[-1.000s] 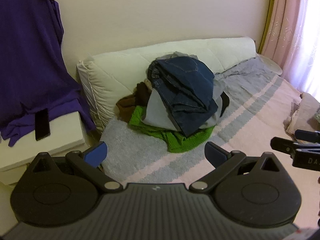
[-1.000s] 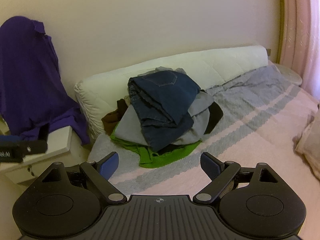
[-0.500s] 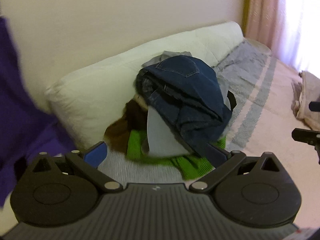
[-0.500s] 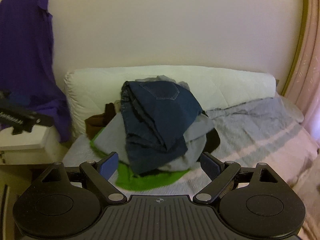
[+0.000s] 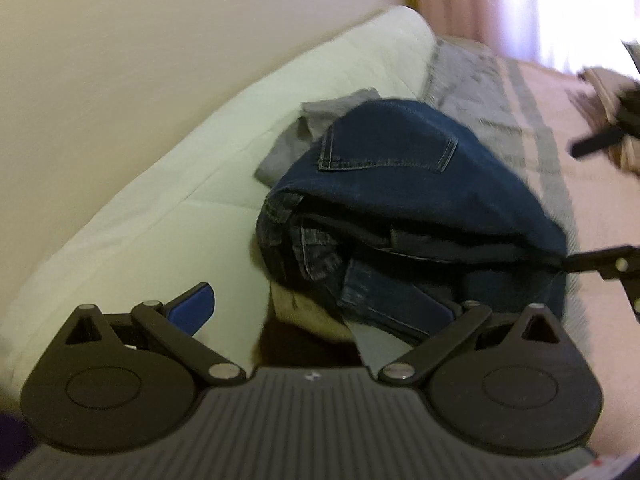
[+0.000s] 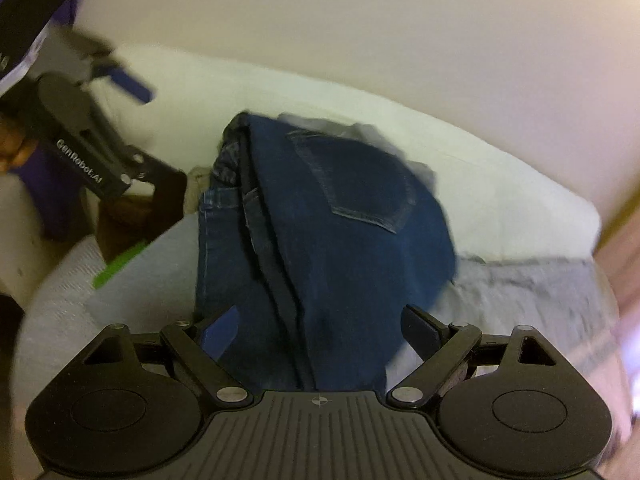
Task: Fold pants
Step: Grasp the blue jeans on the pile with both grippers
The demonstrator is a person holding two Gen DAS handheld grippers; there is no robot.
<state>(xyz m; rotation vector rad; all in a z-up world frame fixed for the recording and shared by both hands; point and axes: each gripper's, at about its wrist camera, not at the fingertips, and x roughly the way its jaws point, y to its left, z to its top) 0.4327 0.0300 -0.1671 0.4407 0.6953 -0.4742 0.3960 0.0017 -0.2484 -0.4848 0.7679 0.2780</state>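
Both grippers, left gripper (image 5: 316,306) and right gripper (image 6: 320,328), have moved in close to the dark blue jeans (image 6: 340,220), fingers spread wide, gripping nothing.

One legible marking found. In the right wrist view, the left gripper (image 6: 120,128) carries white lettering along its black body, reading "GenRobot.AI"; the final characters are slightly soft from motion blur but readable. A white label strip on the dark housing at the top left corner of the same view shows fragments of print that are too blurred and cropped to read. The right gripper (image 6: 320,330) bears only a small crosshair symbol at the centre of its ribbed front edge, no text. Left wrist view: a small pale mark on the ribbed housing, not legible. The jeans (image 6: 332,240) show no readable tag.
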